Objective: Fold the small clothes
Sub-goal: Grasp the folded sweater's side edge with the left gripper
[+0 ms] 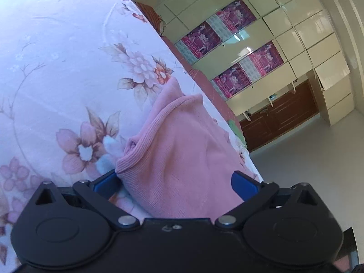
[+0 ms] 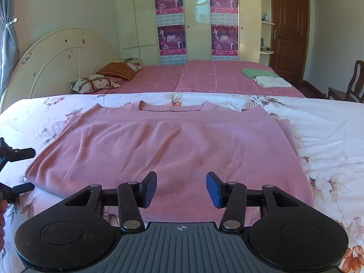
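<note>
A pink knit sweater (image 2: 168, 145) lies flat on the floral sheet (image 2: 329, 132), neckline at the far side and sleeves tucked in. My right gripper (image 2: 181, 190) hovers over its near hem, open, with nothing between the blue pads. In the left wrist view, which is rolled, the sweater's (image 1: 182, 150) ribbed corner lies between the wide-spread jaws of my left gripper (image 1: 175, 183); the pads do not press on it. The left gripper (image 2: 28, 170) also shows at the left edge of the right wrist view, straddling the sweater's left corner.
Beyond the floral bed stands a second bed with a pink cover (image 2: 204, 79), holding folded green (image 2: 257, 71) and white (image 2: 273, 82) clothes and pillows (image 2: 95, 83). A wardrobe with posters (image 2: 170, 22), a brown door (image 2: 289, 29) and a chair (image 2: 350, 84) stand farther back.
</note>
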`<state>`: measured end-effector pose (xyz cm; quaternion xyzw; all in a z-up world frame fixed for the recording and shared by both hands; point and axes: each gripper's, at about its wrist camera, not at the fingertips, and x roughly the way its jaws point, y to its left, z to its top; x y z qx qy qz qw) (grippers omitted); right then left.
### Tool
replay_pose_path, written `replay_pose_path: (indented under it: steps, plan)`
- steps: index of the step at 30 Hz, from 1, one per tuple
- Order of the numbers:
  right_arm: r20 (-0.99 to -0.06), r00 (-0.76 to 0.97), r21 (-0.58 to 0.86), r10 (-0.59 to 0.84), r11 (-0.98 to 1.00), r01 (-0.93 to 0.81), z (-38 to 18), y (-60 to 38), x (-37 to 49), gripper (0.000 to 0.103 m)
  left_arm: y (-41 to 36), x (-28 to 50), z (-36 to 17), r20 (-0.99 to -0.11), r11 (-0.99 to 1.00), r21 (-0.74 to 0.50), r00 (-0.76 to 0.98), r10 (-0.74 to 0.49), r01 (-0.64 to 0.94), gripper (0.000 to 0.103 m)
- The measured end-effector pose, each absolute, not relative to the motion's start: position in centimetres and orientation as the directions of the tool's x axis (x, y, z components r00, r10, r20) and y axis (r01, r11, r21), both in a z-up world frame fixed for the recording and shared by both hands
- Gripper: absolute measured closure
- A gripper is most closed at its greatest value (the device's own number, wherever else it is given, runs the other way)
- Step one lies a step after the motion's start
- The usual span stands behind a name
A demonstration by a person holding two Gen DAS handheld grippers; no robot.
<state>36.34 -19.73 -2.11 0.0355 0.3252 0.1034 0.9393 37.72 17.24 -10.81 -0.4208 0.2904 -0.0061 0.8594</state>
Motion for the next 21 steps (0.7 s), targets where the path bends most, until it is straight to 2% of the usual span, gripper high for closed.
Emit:
replay_pose_path:
  steps: [2,4,6,8,9,12,15,17,18,19,20,21]
  plan:
    - [-0.604,0.766,0.13,0.221,0.975,-0.179,-1.9,-19.3,36.3,0.055,17.0,38.3,-10.8,-0.495,0.628,-0.737,0.833,-0.249,-0.25,0.003]
    - [-0.604,0.765,0.123,0.222,0.975,-0.185,-1.9,-19.0,36.2,0.055,17.2,36.8,-11.0,-0.489,0.543,-0.793,0.821,-0.295,-0.277,0.019]
    - [-0.6,0.767,0.13,0.227,0.974,-0.186,-1.9,-19.0,36.0,0.055,16.5,34.3,-11.6,-0.467,0.49,-0.825,0.829,-0.308,-0.283,0.021]
    - [-0.596,0.769,0.143,0.231,0.973,-0.182,-1.9,-19.2,35.8,0.055,15.7,33.2,-12.0,-0.456,0.523,-0.807,0.853,-0.254,-0.275,0.025]
    - [-0.599,0.767,0.148,0.231,0.973,-0.177,-2.0,-19.3,35.8,0.055,15.7,33.5,-12.1,-0.453,0.517,-0.806,0.863,-0.224,-0.289,0.028]
    - [-0.61,0.76,0.153,0.222,0.975,-0.162,-2.2,-19.7,35.9,0.055,16.3,36.7,-12.1,-0.447,0.472,-0.823,0.873,-0.196,-0.315,0.027]
    - [-0.61,0.76,0.165,0.223,0.974,-0.153,-2.1,-19.9,36.0,0.055,16.5,39.5,-12.1,-0.454,0.482,-0.812,0.875,-0.166,-0.329,0.03]
    - [-0.612,0.756,0.183,0.229,0.972,-0.147,-2.0,-20.0,36.3,0.055,16.6,40.9,-12.2,-0.479,0.496,-0.797,0.861,-0.172,-0.345,0.046]
    - [-0.612,0.757,0.184,0.226,0.973,-0.142,-2.0,-19.9,36.5,0.055,17.0,41.4,-12.8,-0.492,0.478,-0.801,0.851,-0.182,-0.36,0.077]
    - [-0.614,0.755,0.191,0.229,0.972,-0.14,-2.0,-19.8,36.8,0.065,17.6,41.8,-13.7,-0.511,0.443,-0.809,0.834,-0.208,-0.385,0.095]
    - [-0.616,0.75,0.205,0.241,0.968,-0.142,-2.1,-19.7,37.2,0.081,18.3,41.6,-14.4,-0.484,0.383,-0.842,0.844,-0.229,-0.379,0.095]
    - [-0.627,0.738,0.224,0.25,0.965,-0.137,-2.1,-19.6,37.9,0.101,18.8,41.0,-14.3,-0.451,0.365,-0.861,0.864,-0.224,-0.355,0.096]
